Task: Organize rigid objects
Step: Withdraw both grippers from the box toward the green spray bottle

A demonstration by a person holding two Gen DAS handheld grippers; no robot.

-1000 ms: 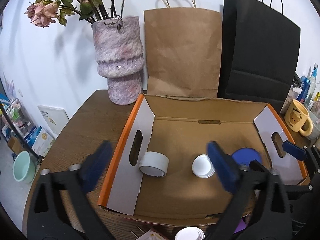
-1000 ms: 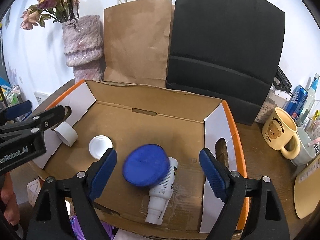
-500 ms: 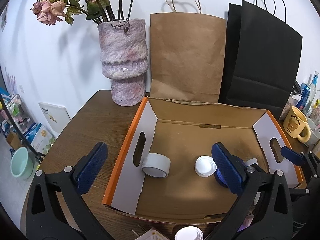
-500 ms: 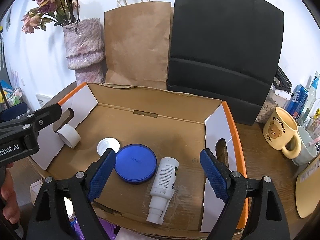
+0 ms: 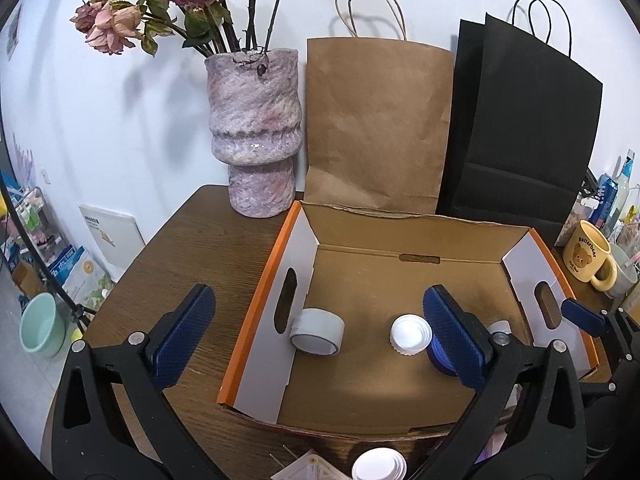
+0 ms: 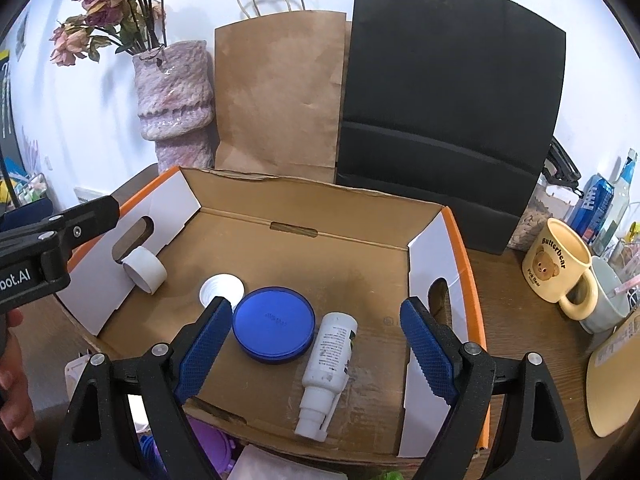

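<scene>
My right gripper hangs at the bottom of the frame, jaws wide apart and empty; my left gripper likewise. Beyond, mid-frame in the cardboard box, lie a white bottle, blue lid, white cap and tape roll.

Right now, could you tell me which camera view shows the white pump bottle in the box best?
The right wrist view: the white pump bottle lies on its side on the cardboard box floor, whole, beside the blue round lid. In the left wrist view only its end peeks out behind a finger of the left gripper.
</scene>
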